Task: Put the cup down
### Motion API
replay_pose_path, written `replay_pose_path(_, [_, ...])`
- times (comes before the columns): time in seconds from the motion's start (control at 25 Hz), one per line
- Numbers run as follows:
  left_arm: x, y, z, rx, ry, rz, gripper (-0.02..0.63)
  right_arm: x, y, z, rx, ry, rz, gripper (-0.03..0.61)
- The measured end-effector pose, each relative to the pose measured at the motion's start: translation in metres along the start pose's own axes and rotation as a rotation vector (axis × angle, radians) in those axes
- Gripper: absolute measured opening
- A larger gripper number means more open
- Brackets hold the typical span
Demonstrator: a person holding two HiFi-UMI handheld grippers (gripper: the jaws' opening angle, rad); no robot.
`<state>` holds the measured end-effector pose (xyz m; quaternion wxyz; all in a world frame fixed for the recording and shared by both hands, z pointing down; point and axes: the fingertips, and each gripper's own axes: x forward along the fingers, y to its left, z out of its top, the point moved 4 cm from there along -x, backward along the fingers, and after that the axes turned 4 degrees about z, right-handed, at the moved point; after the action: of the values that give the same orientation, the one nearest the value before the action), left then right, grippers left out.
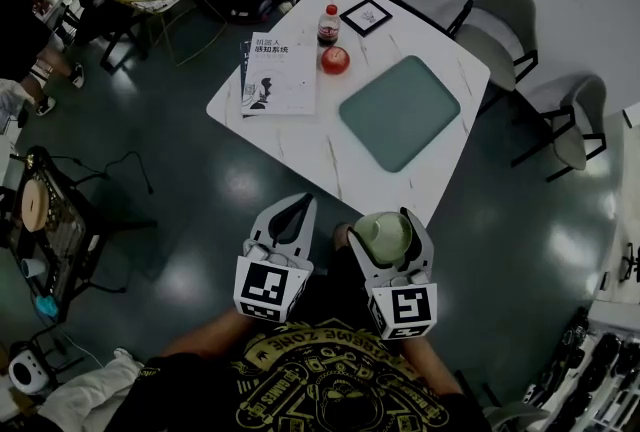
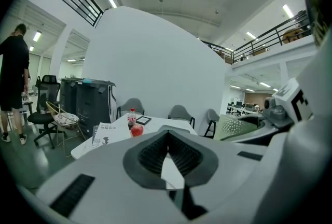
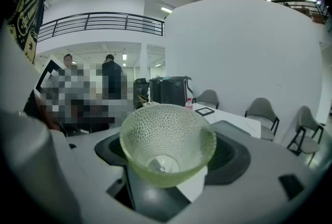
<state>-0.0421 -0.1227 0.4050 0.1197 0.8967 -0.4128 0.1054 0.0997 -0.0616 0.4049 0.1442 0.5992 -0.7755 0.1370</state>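
Observation:
A pale green, dimpled glass cup [image 1: 383,236] sits upright between the jaws of my right gripper [image 1: 386,224], which is shut on it. In the right gripper view the cup [image 3: 167,140] fills the space between the dark pads, its mouth facing the camera. It hangs just short of the near corner of the white table [image 1: 300,135]. My left gripper [image 1: 296,216] floats beside it on the left, over the dark floor, its jaws shut with nothing between them. In the left gripper view the left gripper [image 2: 168,137] points at the table.
On the table lie a green mat [image 1: 400,112], a book [image 1: 280,78], a red apple [image 1: 335,60], a small bottle [image 1: 328,23] and a black picture frame [image 1: 366,17]. Grey chairs [image 1: 500,30] stand round its far side. A person [image 2: 14,88] stands at the far left.

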Motion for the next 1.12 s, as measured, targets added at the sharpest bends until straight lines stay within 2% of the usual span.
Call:
replay_pose_path(0.28, [0.044, -0.008, 0.007, -0.021, 0.016, 0.019, 0.011, 0.029, -0.043, 0.001, -0.01, -0.02, 0.075, 0.4])
replay_pose_path(0.64, [0.089, -0.014, 0.02, -0.041, 0.016, 0.102, 0.011, 0.065, -0.092, 0.01, -0.045, -0.014, 0.154, 0.4])
replay_pose_path(1.12, [0.147, -0.019, 0.02, -0.064, 0.049, 0.172, 0.011, 0.112, -0.146, 0.003, -0.052, -0.014, 0.21, 0.4])
